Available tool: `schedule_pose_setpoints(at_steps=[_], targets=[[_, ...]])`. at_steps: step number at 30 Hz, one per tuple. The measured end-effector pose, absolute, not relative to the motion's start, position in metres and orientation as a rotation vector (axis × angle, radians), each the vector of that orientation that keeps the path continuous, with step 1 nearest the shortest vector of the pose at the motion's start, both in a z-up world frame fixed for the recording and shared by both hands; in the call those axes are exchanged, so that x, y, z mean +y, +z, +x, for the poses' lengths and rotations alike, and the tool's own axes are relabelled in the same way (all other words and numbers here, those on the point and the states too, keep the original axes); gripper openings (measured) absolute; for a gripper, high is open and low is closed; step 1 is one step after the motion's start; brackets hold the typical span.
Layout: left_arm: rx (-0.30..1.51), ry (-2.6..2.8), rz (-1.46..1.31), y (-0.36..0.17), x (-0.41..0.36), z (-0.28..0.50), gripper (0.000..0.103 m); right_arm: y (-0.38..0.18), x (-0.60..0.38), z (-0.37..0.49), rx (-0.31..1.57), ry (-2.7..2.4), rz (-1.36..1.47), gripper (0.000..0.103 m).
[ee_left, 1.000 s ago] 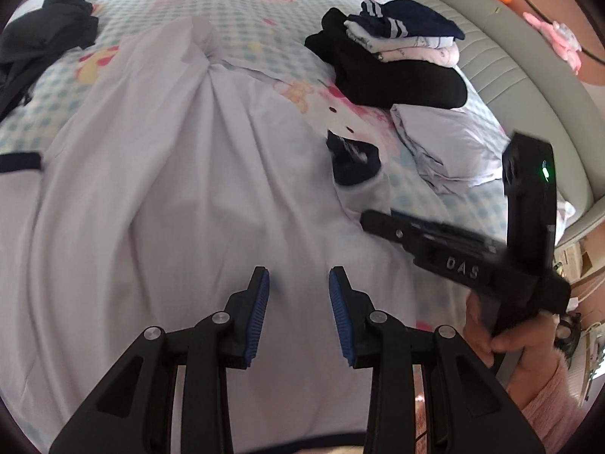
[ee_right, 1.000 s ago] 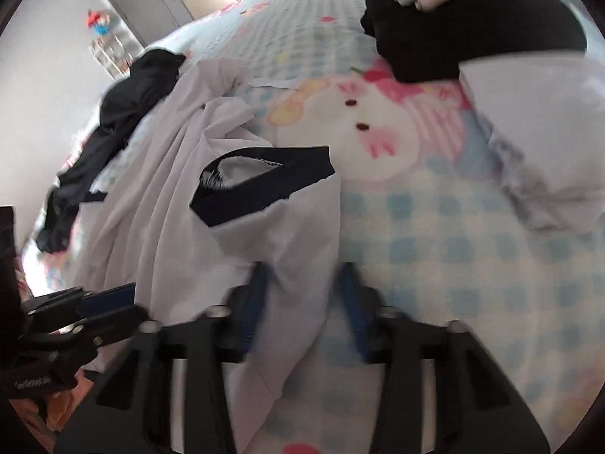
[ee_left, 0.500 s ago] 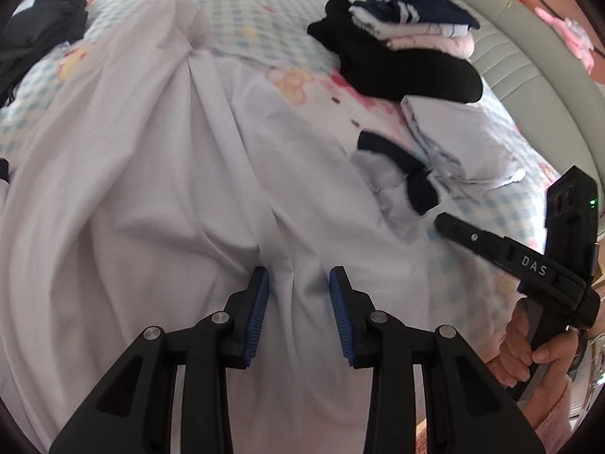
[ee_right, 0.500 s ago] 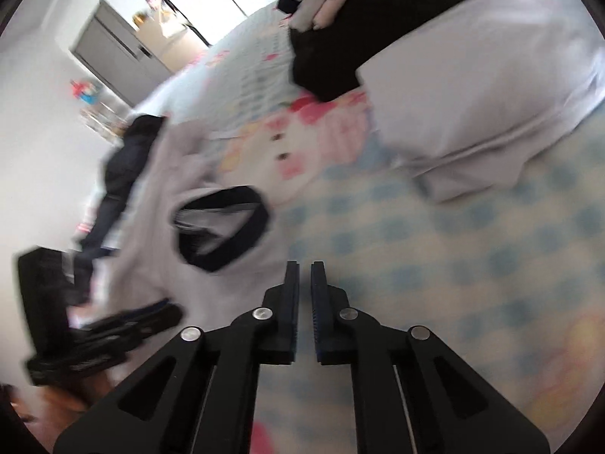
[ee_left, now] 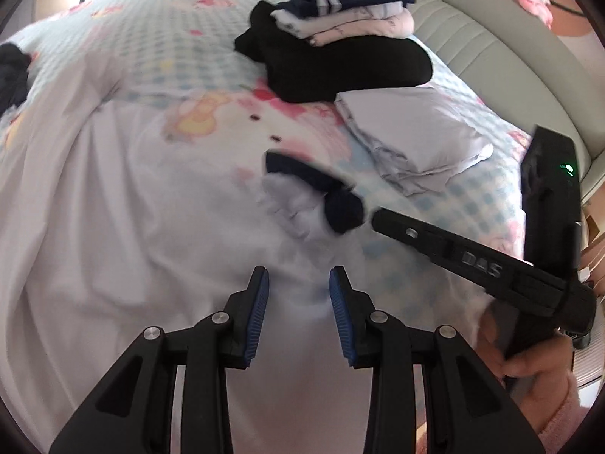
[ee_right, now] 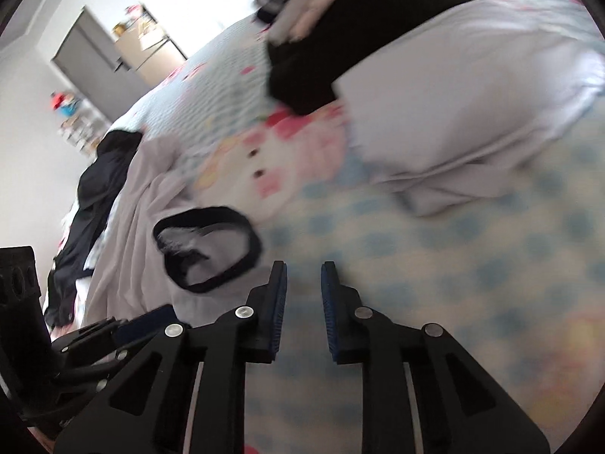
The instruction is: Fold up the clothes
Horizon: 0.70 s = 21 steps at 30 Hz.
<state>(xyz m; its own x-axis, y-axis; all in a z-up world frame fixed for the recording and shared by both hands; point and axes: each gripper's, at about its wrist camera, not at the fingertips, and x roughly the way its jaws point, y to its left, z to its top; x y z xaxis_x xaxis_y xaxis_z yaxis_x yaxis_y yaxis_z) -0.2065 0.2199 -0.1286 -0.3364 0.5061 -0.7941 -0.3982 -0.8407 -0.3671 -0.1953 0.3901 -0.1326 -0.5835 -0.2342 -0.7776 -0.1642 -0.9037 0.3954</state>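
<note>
Left view: my left claw (ee_left: 298,302) hangs low over the white shirt (ee_left: 132,227), jaws parted fairly wide, blue pads (ee_left: 261,310) bare, cloth under them but none pinched. The shirt lies spread and rumpled across the bed (ee_left: 151,30), and its dark-trimmed sleeve (ee_left: 325,196) sits bunched just ahead of me. My right claw (ee_left: 472,261) reaches in from the side, tip almost at that cuff. Farther up sits a stack (ee_left: 340,38) of folded clothes on something black, with a folded pale piece (ee_left: 412,140) beside it. Right view now, and it is blurry: my right claw (ee_right: 303,302) is also open, a moderate gap, holding nothing, hovering over checked bedding just right of the sleeve. The cuff (ee_right: 208,249) gapes as a dark ring, lining showing. A dark garment (ee_right: 94,189) lies heaped at the far edge of the shirt, and my left claw (ee_right: 113,336) shows at lower left. I judge the job is the sleeve: it wants bringing flat across the body. To do that well, I would take the cuff by both layers of its trim, not the loose lining, lift only enough to clear the wrinkles, and let the left claw pin the cloth near the shoulder so the body does not drag along. Smooth before creasing, or the bunching gets folded in.
</note>
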Motion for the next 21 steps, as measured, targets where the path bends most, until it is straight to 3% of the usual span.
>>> schedule_pose_setpoints(at_steps=[2, 5, 6, 7, 10, 14, 18, 21], targets=[[-0.123, 2.171, -1.363, -0.131, 0.230, -0.208, 0.048, -0.130, 0.400, -0.185, -0.751, -2.644, 1.430, 0.019], [0.036, 2.187, -1.410, -0.142, 0.246, -0.202, 0.052, -0.134, 0.406, -0.166, -0.892, -2.550, 1.424, 0.020], [0.098, 2.208, -1.426, -0.147, 0.248, -0.198, 0.041, -0.136, 0.405, -0.159, -0.924, -2.532, 1.421, 0.020], [0.133, 2.243, -1.432, -0.150, 0.246, -0.196, 0.022, -0.139, 0.400, -0.155, -0.923, -2.517, 1.428, 0.020], [-0.125, 2.287, -1.428, -0.141, 0.209, -0.200, 0.013, -0.143, 0.381, -0.152, -0.861, -2.485, 1.458, 0.020], [-0.397, 2.331, -1.389, -0.127, 0.157, -0.203, 0.012, -0.146, 0.355, -0.158, -0.796, -2.384, 1.467, 0.020], [-0.455, 2.334, -1.430, -0.133, 0.126, -0.195, 0.012, -0.159, 0.339, -0.161, -0.863, -2.201, 1.467, 0.030], [-0.511, 2.301, -1.436, -0.139, 0.114, -0.176, 0.012, -0.165, 0.327, -0.163, -0.898, -2.119, 1.446, 0.031]])
